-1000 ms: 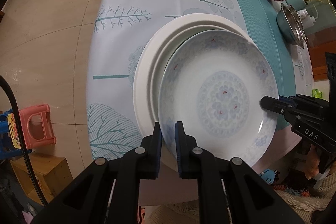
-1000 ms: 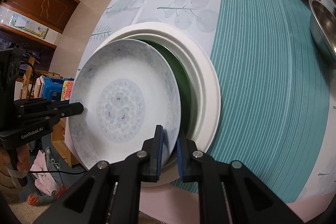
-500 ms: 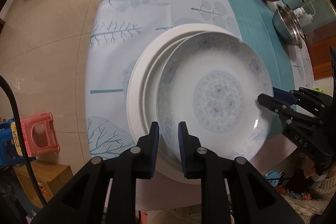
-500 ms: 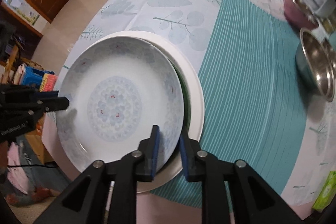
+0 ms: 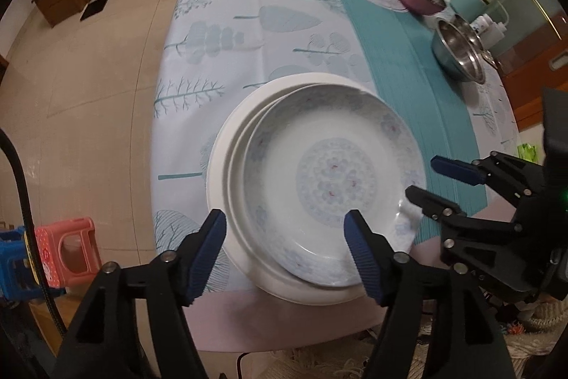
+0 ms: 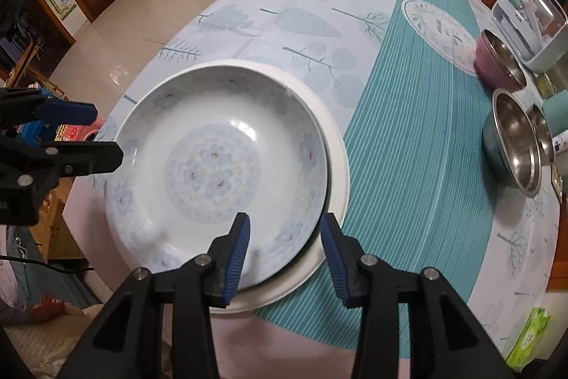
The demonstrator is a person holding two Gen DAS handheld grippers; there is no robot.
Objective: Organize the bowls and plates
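Patterned plate (image 6: pixel 213 166) is now set down in the white plate (image 6: pixel 337 151) at the counter (image 6: pixel 408 148) edge. It was pinched by both a second ago; left gripper (image 5: pixel 285 251) and right gripper (image 6: pixel 284 258) have just been opened, nothing gripped.

Left gripper (image 5: pixel 285 249) points steeply down, jaws just opened wide, pads pressing on nothing. Right gripper (image 6: pixel 284 254) likewise steeply down, jaws just parted, narrower gap, gripping nothing.
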